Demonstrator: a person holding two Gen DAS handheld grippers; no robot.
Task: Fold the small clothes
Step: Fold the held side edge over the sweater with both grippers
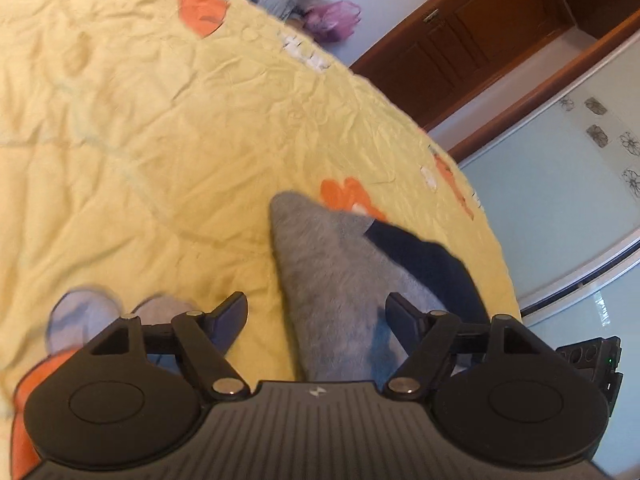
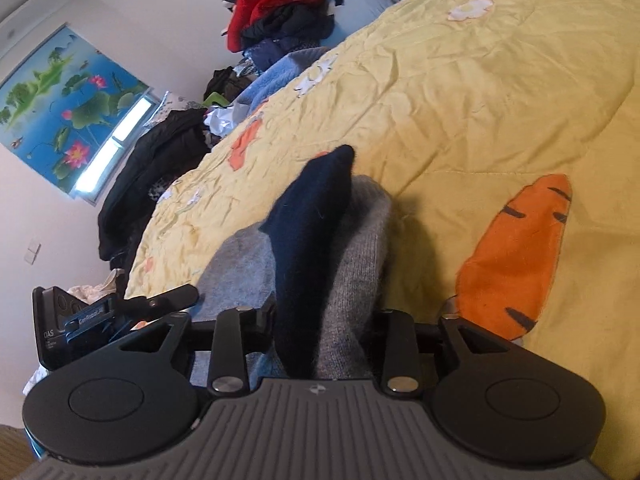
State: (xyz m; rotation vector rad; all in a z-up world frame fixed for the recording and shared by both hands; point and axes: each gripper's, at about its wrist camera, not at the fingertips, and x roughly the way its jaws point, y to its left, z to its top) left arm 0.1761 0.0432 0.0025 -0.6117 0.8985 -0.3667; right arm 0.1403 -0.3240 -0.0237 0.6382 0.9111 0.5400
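left gripper (image 1: 316, 316): hovering low over the bedspread (image 1: 160, 140), fingers spread wide, gripping nothing; the grey sock (image 1: 324, 280) is lying between them, contact not clear.
right gripper (image 2: 320, 320): angling down toward the bed, fingers closing in on the sock bundle, pinching grey sock (image 2: 360, 256) and navy sock (image 2: 308, 240) together.
grey sock: fuzzy knit, tapering to a rounded tip, lying on the bedspread near the bed's edge.
navy sock (image 1: 424, 264): darker knit, narrower, lying on top of the grey one, its tip sticking up past it in the right wrist view.
bedspread: yellow, wrinkled, quilted, printed with an orange carrot (image 2: 516, 256) and white flowers.
edges: bed edge running just beside the socks; wooden cabinet (image 1: 480, 40) and pale wall beyond it on the left gripper's side.
room: broad bare stretch of bedspread lying ahead of both grippers.
clutter: clothes pile (image 2: 280, 12) sitting past the far side of the bed, well apart from the socks.
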